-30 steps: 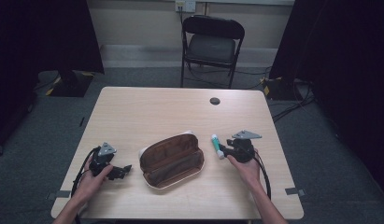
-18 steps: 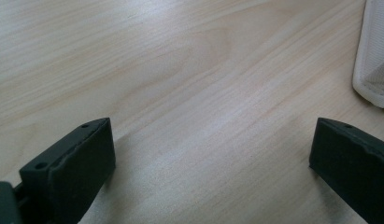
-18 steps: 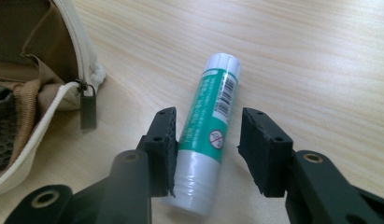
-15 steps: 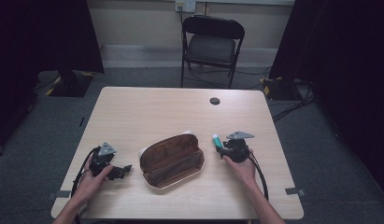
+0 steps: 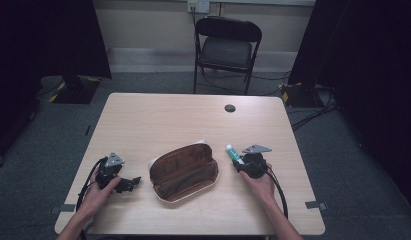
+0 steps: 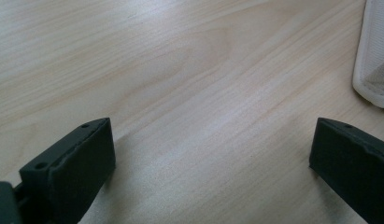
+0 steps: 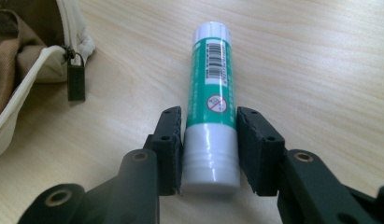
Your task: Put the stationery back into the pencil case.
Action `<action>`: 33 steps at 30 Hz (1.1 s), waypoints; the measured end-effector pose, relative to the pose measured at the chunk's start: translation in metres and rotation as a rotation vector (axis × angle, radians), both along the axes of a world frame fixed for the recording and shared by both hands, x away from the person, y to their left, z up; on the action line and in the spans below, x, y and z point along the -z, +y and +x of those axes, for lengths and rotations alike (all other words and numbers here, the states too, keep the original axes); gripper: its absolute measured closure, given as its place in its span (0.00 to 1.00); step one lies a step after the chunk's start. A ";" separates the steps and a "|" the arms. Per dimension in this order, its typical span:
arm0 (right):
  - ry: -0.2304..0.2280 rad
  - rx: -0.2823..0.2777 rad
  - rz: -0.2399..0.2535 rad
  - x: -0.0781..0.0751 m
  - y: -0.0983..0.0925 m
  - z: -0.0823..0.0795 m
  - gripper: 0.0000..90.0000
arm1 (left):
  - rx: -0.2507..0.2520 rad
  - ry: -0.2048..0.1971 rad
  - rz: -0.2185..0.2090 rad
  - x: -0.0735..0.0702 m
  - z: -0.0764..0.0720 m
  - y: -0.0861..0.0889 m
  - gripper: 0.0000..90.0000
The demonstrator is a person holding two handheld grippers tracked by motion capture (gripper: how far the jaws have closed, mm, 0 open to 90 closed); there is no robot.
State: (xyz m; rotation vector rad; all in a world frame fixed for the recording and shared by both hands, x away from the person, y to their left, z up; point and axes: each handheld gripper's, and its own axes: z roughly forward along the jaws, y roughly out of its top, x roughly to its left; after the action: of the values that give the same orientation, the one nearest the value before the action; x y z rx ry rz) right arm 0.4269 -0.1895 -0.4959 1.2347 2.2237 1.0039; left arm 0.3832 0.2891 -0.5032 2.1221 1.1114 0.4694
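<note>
Jaws of our right gripper (image 7: 209, 154) have just been closing around the glue stick (image 7: 211, 100), which lies flat on the table (image 5: 158, 120) just right of the open pencil case (image 5: 184, 172); they flank its white end, so lifting seems next. Our left gripper (image 5: 128, 183) rests open, left of that case.

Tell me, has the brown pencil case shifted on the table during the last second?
No. The pencil case lies open in the same spot, at the same offset from the dark round cap set in the table.
</note>
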 end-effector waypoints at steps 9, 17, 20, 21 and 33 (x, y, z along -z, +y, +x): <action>-0.010 0.002 0.003 0.001 -0.004 -0.006 0.72 | 0.000 0.000 0.001 0.000 0.000 0.000 0.00; 0.007 0.004 0.048 -0.006 -0.005 -0.005 0.73 | 0.000 0.000 0.001 0.000 0.000 0.000 0.00; 0.002 -0.004 0.079 -0.012 -0.006 -0.006 0.73 | 0.000 0.000 0.000 0.000 0.000 0.000 0.00; -0.002 -0.009 0.093 -0.015 -0.006 -0.008 0.73 | -0.001 0.000 0.001 0.000 0.000 0.000 0.00; -0.051 -0.011 0.183 -0.037 -0.015 -0.016 0.73 | 0.000 0.000 0.001 0.000 0.000 0.000 0.00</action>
State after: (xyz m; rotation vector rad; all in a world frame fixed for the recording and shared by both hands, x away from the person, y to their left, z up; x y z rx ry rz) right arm 0.4114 -0.2047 -0.4588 1.2581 2.1406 1.2521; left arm 0.3832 0.2891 -0.5031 2.1224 1.1119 0.4700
